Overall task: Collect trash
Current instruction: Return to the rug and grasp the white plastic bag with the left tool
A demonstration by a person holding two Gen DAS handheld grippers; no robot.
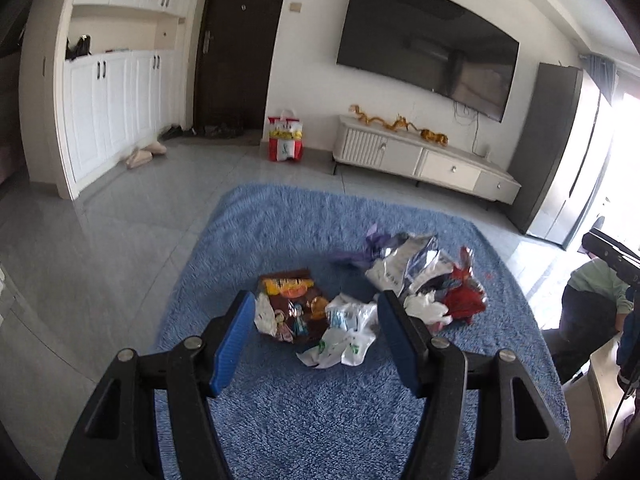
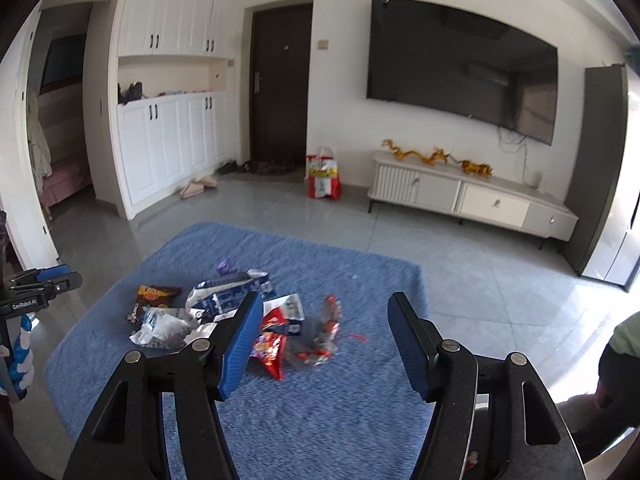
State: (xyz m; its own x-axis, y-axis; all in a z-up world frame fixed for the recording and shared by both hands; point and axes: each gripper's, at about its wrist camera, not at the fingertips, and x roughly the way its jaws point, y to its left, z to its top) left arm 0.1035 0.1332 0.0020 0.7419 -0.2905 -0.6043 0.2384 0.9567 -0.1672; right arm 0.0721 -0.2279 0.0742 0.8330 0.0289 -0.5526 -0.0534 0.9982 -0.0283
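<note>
A pile of trash lies on a blue rug. In the left wrist view I see a brown snack bag, a crumpled white wrapper, a silver foil bag and a red wrapper. My left gripper is open and empty, above and just short of the brown bag and white wrapper. In the right wrist view the red wrapper, a blue-white carton and an orange-brown bag show. My right gripper is open and empty above the red wrapper.
Grey tile floor surrounds the blue rug. A white TV cabinet stands under a wall TV, a red-white bag by the dark door. A seated person is at the right. The left gripper shows at the right view's left edge.
</note>
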